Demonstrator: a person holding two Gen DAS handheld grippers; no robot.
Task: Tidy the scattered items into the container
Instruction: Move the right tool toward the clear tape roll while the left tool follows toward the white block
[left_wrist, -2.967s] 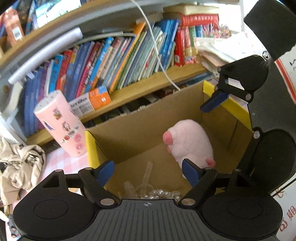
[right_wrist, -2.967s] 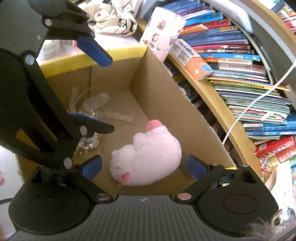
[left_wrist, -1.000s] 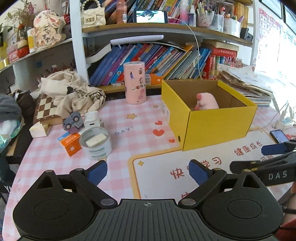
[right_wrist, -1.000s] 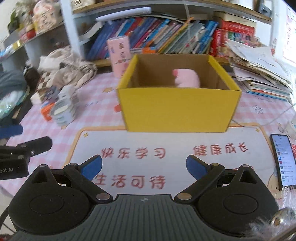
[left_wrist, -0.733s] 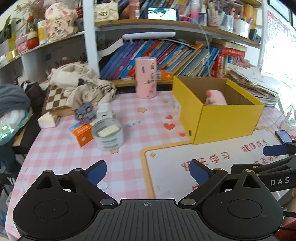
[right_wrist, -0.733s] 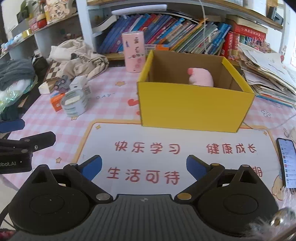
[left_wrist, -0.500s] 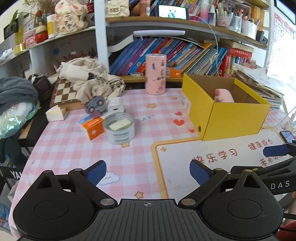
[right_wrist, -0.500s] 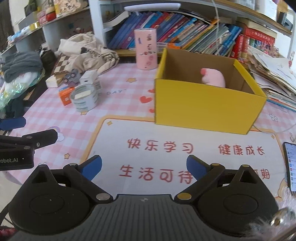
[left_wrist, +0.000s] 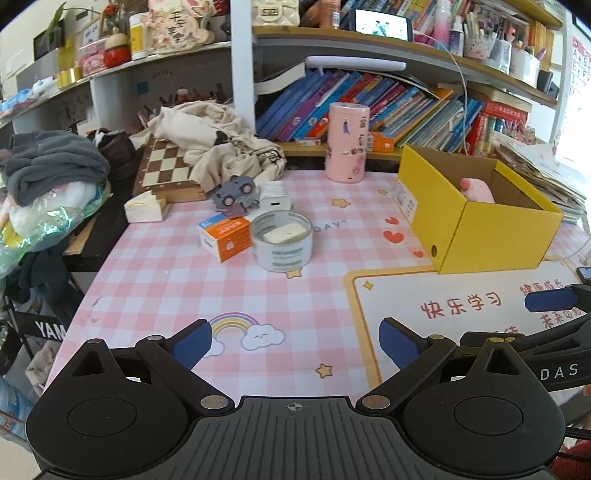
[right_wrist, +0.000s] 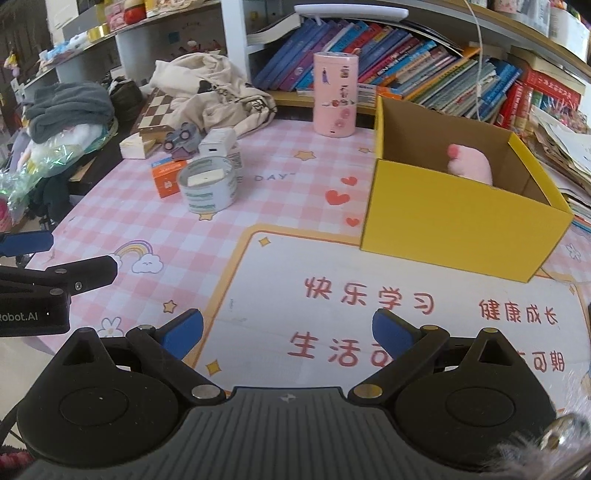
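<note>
Hovering: L gripper (left_wrist: 295, 341) spread | R gripper (right_wrist: 287, 330) spread | plush (right_wrist: 469, 164) in box (right_wrist: 454, 221)

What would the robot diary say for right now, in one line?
left hand-held gripper: open, empty | right hand-held gripper: open, empty | pink plush: in yellow box | tape roll, orange carton: on table

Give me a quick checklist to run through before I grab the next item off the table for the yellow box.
1. Left gripper open and empty: ok.
2. Right gripper open and empty: ok.
3. Yellow box open on top, with room beside the pink plush: ok.
4. Tape roll free to lift: not ok, the orange carton sits against it.
5. Box bottom clear: cannot tell.
</note>
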